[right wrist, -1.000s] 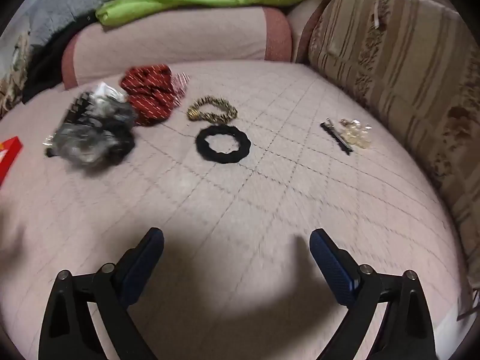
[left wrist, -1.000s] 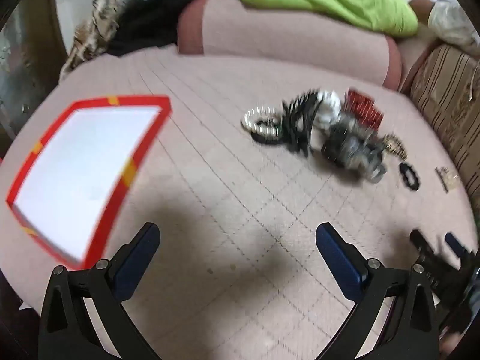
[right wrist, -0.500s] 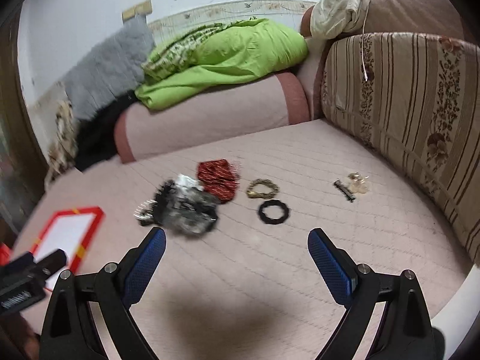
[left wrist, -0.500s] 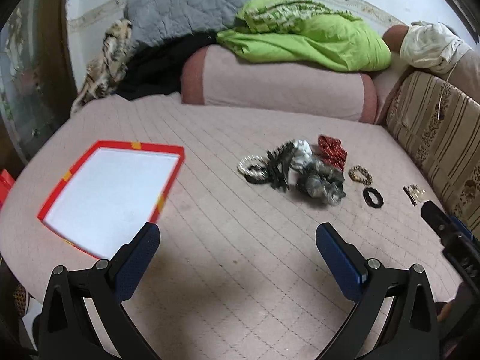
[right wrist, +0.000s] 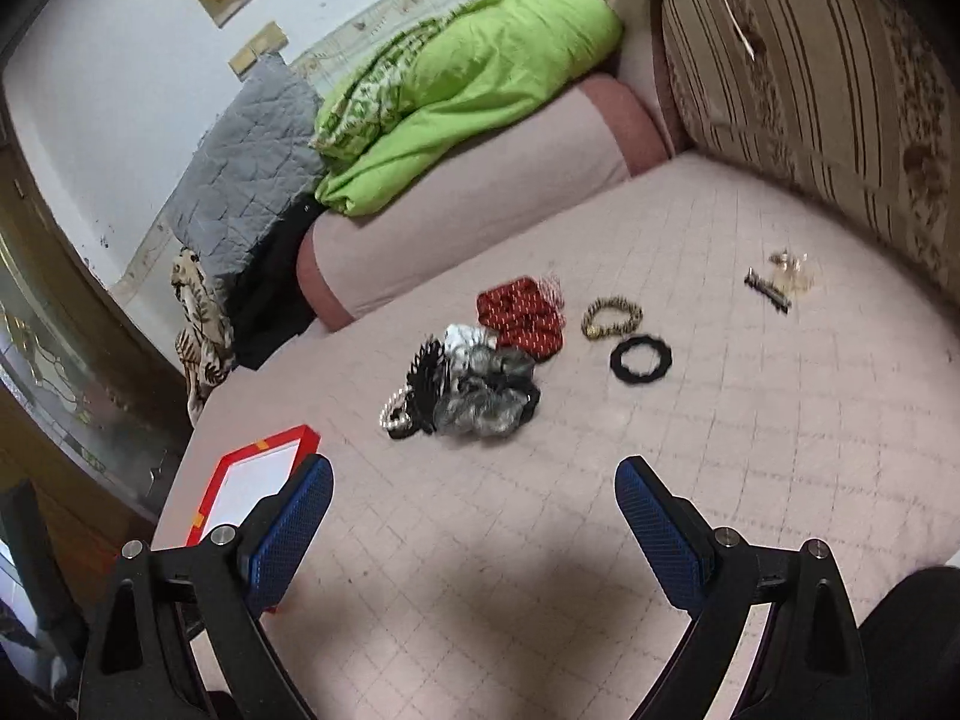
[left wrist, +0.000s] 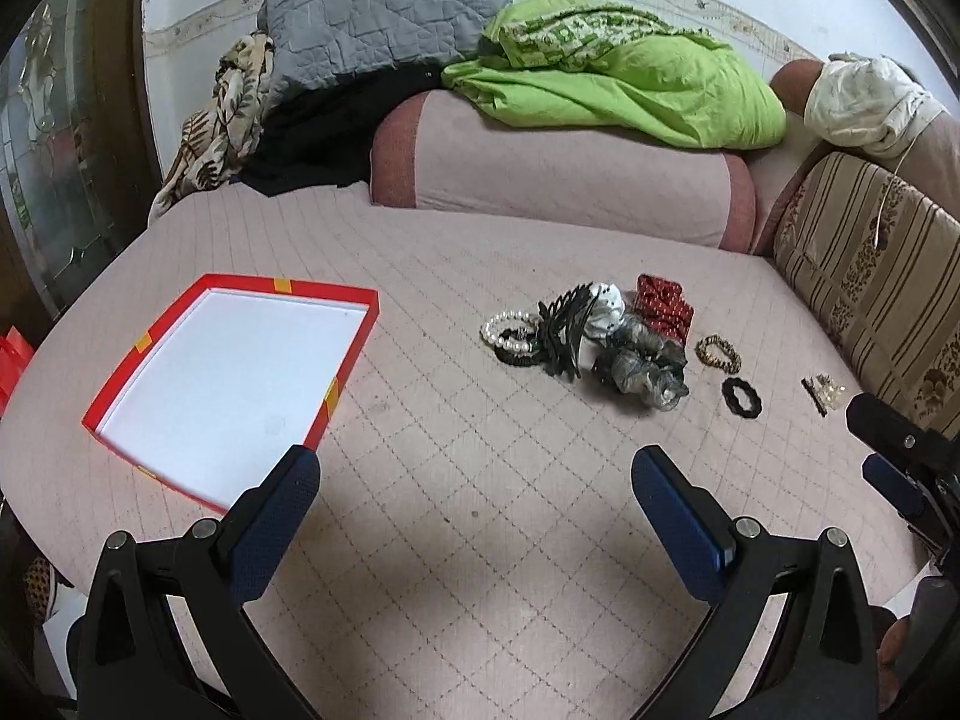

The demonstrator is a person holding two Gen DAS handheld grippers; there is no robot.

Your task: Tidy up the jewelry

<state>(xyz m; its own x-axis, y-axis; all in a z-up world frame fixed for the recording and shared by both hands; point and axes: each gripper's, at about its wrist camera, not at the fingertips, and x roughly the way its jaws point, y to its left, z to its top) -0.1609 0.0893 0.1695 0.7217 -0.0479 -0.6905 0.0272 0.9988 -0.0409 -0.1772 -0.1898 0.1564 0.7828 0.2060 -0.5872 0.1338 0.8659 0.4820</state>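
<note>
A heap of accessories lies mid-bed: a pearl bracelet (left wrist: 507,324), a black claw clip (left wrist: 564,324), a grey scrunchie (left wrist: 645,366) and a red patterned scrunchie (left wrist: 663,303). To their right lie a gold-brown bracelet (left wrist: 718,354), a black ring scrunchie (left wrist: 741,397) and small clips (left wrist: 823,389). A red-rimmed white tray (left wrist: 357,339) sits at the left. My left gripper (left wrist: 474,495) hangs open over the near bedding, well short of the heap. My right gripper (right wrist: 474,501) is open too, nothing between its fingers; the heap (right wrist: 474,387) and the ring scrunchie (right wrist: 640,359) lie beyond it.
The pink quilted bed cover (left wrist: 480,540) spreads under both grippers. A pink bolster (left wrist: 552,162) with a green blanket (left wrist: 624,84) and grey quilt (left wrist: 384,6) lines the back. A striped cushion (left wrist: 870,276) borders the right. The tray corner (right wrist: 264,462) shows left.
Both grippers have pulled back and risen from the bed, so the jewelry and tray look smaller and farther. The right view has tilted left. Both stay open and the items have not moved.
</note>
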